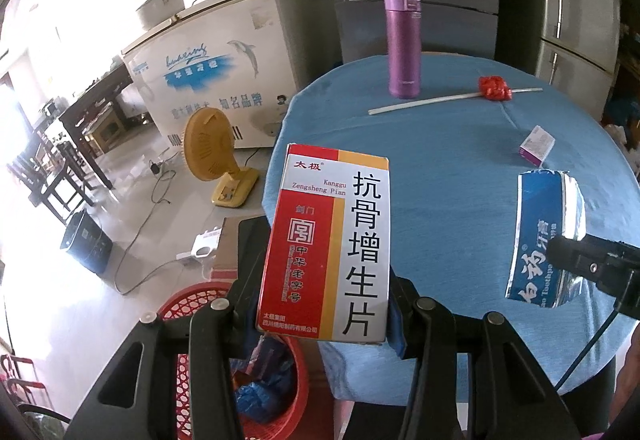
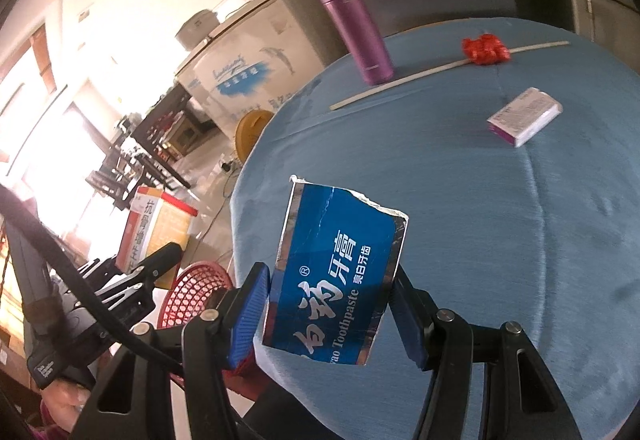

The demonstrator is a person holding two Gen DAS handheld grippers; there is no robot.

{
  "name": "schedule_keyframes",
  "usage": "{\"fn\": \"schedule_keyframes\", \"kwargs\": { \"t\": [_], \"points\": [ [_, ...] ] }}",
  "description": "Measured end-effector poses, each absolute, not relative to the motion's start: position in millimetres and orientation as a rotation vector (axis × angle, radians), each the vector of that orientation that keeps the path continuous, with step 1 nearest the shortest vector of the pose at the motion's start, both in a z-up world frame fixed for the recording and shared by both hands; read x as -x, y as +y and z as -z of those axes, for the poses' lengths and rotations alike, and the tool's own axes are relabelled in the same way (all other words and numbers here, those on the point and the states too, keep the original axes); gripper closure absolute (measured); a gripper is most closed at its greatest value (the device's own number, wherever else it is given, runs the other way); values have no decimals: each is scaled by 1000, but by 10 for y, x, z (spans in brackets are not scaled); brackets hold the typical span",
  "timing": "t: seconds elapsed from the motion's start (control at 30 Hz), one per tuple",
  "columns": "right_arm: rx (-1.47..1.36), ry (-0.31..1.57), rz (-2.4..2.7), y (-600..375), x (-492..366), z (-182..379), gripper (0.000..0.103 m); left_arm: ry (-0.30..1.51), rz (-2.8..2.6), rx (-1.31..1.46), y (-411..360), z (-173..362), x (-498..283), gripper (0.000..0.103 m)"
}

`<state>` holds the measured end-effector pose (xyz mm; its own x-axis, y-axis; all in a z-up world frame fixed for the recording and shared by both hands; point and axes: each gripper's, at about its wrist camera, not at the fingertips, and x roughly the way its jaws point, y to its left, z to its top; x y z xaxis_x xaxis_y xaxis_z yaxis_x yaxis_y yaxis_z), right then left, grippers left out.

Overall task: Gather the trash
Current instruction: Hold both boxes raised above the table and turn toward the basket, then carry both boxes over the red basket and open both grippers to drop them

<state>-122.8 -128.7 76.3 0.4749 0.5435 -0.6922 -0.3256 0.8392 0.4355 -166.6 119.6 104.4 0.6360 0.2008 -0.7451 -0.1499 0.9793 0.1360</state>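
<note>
Holding, left claw [image 1: 324,304]: pinches medicine box [image 1: 328,240] above red basket [image 1: 276,392], ready for dropping.
Right claw [image 2: 332,320]: pinches torn toothpaste box [image 2: 336,276] over table [image 2: 500,220] edge, basket-bound.

Three boxes: a red medicine box [image 1: 326,244], a torn blue toothpaste box [image 2: 334,278], a small purple box [image 2: 524,116]. One flask [image 1: 402,39], one stick [image 1: 424,103], one red wrapper [image 1: 495,88], one basket [image 1: 276,372], one fan [image 1: 208,149].
</note>
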Motion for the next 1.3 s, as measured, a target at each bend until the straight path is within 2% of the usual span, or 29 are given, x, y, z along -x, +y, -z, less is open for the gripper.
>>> {"fn": "schedule_keyframes", "kwargs": {
  "t": [1.3],
  "points": [
    [-78,974,-768,-210,1199,-701,40,942,-377,5,1931,-758,2025,52]
  ]
}}
